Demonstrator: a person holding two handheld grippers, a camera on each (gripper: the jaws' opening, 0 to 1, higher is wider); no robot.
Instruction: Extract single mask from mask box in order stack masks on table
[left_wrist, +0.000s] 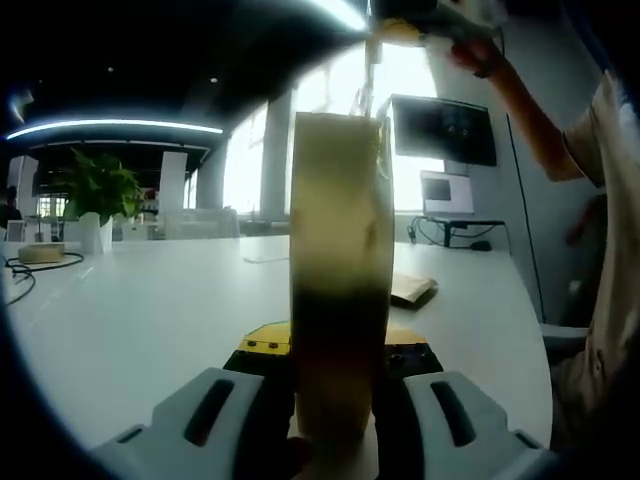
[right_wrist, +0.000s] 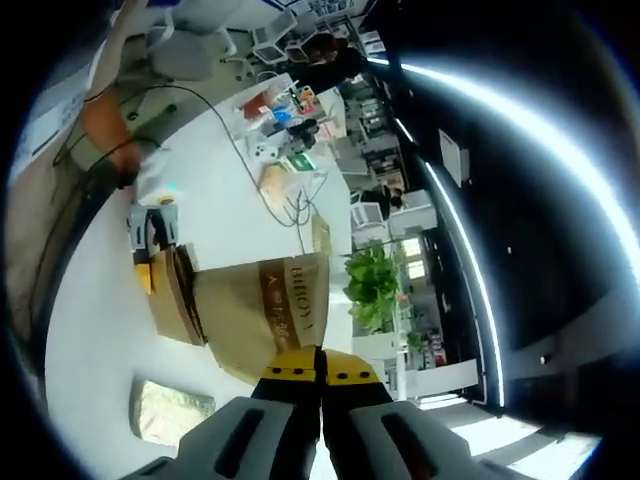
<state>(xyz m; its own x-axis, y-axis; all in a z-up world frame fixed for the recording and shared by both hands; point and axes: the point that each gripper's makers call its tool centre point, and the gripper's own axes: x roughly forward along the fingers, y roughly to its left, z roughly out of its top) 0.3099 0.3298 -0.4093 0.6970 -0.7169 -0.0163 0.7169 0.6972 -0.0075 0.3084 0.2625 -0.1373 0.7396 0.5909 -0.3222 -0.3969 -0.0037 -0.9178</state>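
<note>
My left gripper (left_wrist: 335, 350) is shut on the upright mask box (left_wrist: 340, 270), a tall tan carton that stands between its yellow-tipped jaws on the white table (left_wrist: 150, 310). In the right gripper view the same box (right_wrist: 175, 295) shows edge-on, with the left gripper (right_wrist: 150, 228) behind it. My right gripper (right_wrist: 320, 375) is shut on a brown-wrapped mask (right_wrist: 275, 310) with printed letters, whose far end still reaches the box. In the left gripper view the right gripper (left_wrist: 440, 22), held by a hand, hangs above the box. One wrapped mask (left_wrist: 412, 290) lies flat on the table (right_wrist: 168, 410).
A potted plant (left_wrist: 100, 195) and a cable coil (left_wrist: 40, 255) sit at the table's far left. A wall monitor (left_wrist: 445, 130) and a small desk stand behind. The person's body (left_wrist: 600, 300) is at the right edge. Clutter and cables (right_wrist: 285, 120) cover the table's far end.
</note>
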